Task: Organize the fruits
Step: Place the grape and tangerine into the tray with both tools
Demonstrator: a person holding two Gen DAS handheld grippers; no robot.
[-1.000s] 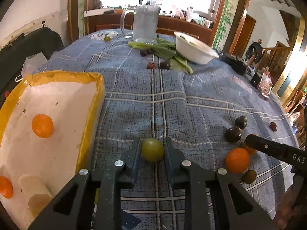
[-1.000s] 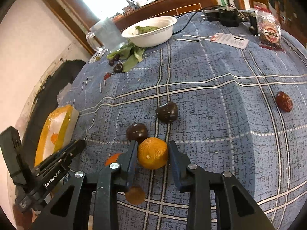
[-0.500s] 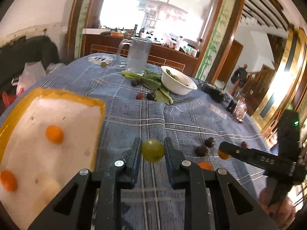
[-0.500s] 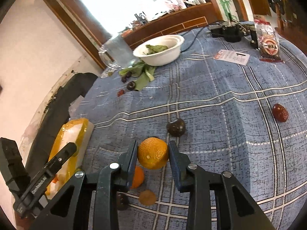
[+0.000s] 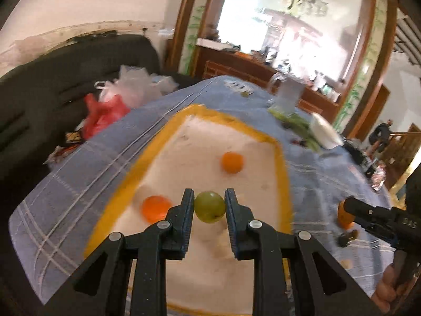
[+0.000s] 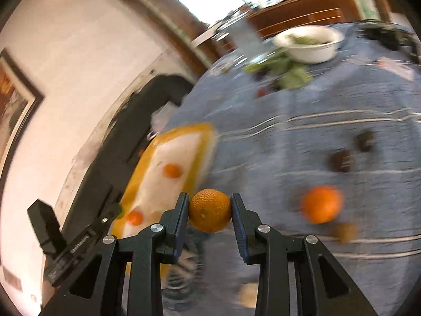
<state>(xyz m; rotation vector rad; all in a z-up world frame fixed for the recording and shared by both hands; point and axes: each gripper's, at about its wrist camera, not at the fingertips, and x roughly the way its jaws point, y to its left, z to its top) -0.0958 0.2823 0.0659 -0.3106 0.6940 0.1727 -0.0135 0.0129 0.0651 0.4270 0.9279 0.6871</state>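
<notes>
Green fruit clamped in left gripper fingers over the tray — right gripper fingers clamp an orange.

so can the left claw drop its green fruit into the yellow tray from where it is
Probably yes. The left claw grips the green fruit over the yellow tray, whose white floor looks bare there, between two oranges.

Only one marking reads: white letters "DAS" on the black body of the right gripper, seen at the right edge of the left wrist view. Pale lettering on the left gripper in the right wrist view is too blurred to read. White card on the tablecloth: print illegible.
</notes>
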